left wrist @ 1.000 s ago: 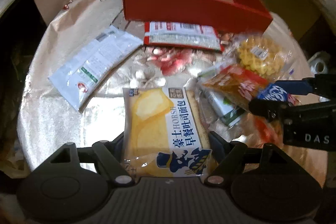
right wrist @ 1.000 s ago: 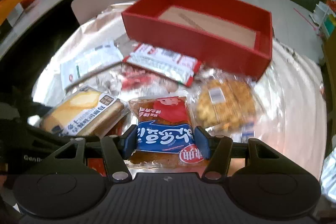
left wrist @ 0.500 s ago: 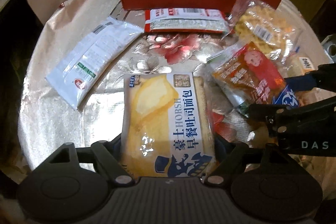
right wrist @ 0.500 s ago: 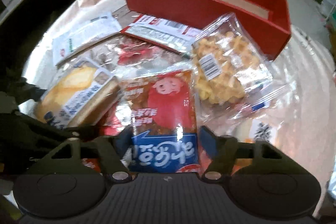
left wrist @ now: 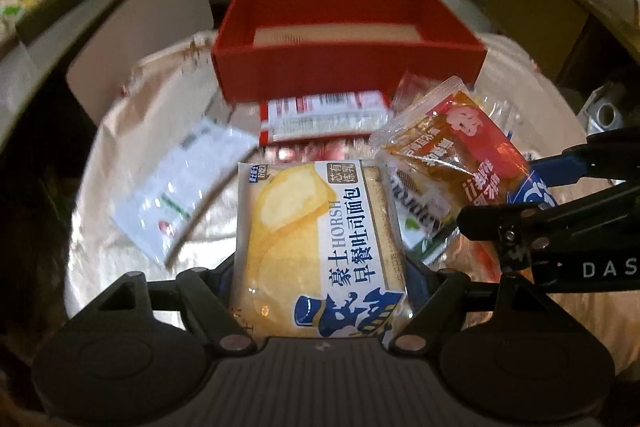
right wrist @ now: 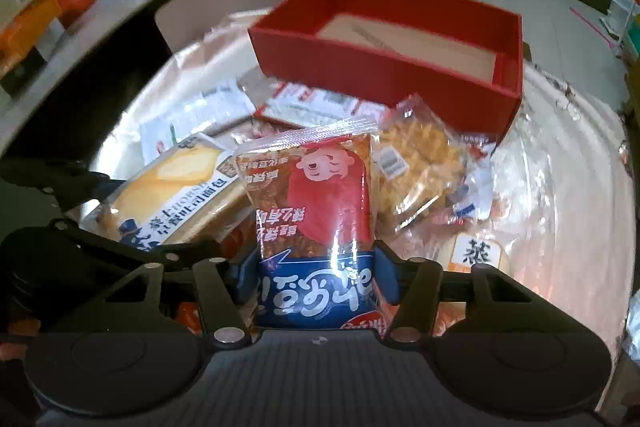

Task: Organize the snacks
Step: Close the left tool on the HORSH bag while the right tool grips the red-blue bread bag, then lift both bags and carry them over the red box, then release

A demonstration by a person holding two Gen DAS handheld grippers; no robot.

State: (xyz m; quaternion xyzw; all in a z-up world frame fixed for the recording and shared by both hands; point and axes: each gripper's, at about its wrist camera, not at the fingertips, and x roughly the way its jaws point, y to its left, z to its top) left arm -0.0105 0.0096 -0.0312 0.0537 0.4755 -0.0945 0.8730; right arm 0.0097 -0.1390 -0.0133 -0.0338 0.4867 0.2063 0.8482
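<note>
My left gripper [left wrist: 320, 279] is shut on a yellow toast bread packet [left wrist: 316, 235] and holds it above the table. My right gripper [right wrist: 314, 273] is shut on a red and blue snack packet [right wrist: 312, 195], also lifted; that packet [left wrist: 460, 151] and the right gripper [left wrist: 520, 203] show at the right of the left wrist view. The bread packet [right wrist: 172, 195] shows at the left of the right wrist view. The red box [left wrist: 344, 67], open and empty, stands at the far side of the table [right wrist: 384, 67].
On the shiny tablecloth [left wrist: 120, 131] lie a white packet [left wrist: 180, 187], a red and white packet [left wrist: 324, 119] in front of the box, and a clear bag of yellow snacks [right wrist: 420, 163]. A chair back [left wrist: 136, 43] and cluttered counters surround the table.
Both grippers have lifted their packets off the table and risen, so the red box interior now shows. The bag of yellow snacks stays on the table.
</note>
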